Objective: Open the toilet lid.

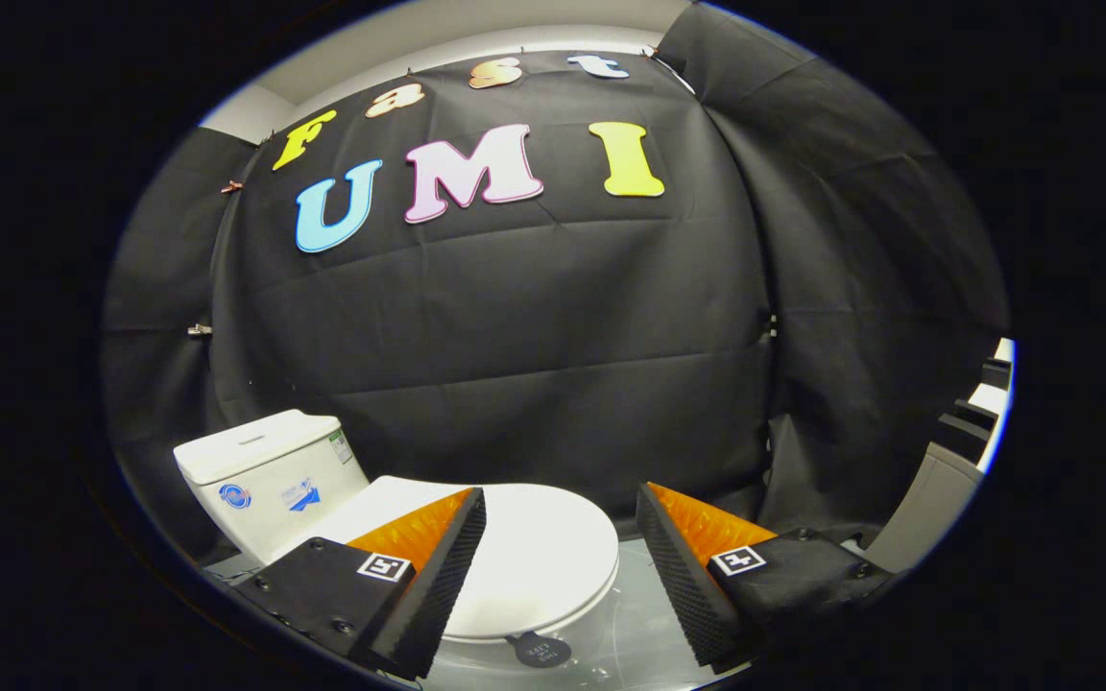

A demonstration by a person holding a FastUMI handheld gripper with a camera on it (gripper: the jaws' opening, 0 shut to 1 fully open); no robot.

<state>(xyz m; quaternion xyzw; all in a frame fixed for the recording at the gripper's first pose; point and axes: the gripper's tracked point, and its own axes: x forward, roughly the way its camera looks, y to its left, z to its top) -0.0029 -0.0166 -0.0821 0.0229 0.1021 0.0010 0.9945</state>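
A white toilet stands below and ahead of me, its lid [534,552] lying flat and closed over the bowl. Its tank [265,470] rises at the far left end, with stickers on its side. My gripper [561,507] hovers above the lid's front part, open, with nothing between its fingers. The left finger [433,566] overlaps the lid's left half. The right finger [683,566] sits just past the lid's rounded front rim. A dark round tag [536,651] hangs on the bowl below the lid's edge.
Black cloth walls [534,336] close the booth behind and to the right of the toilet. The floor [644,624] around the bowl is pale and glossy. A grey panel [927,504] and white shelving with dark slats [985,403] stand beyond the cloth at the right.
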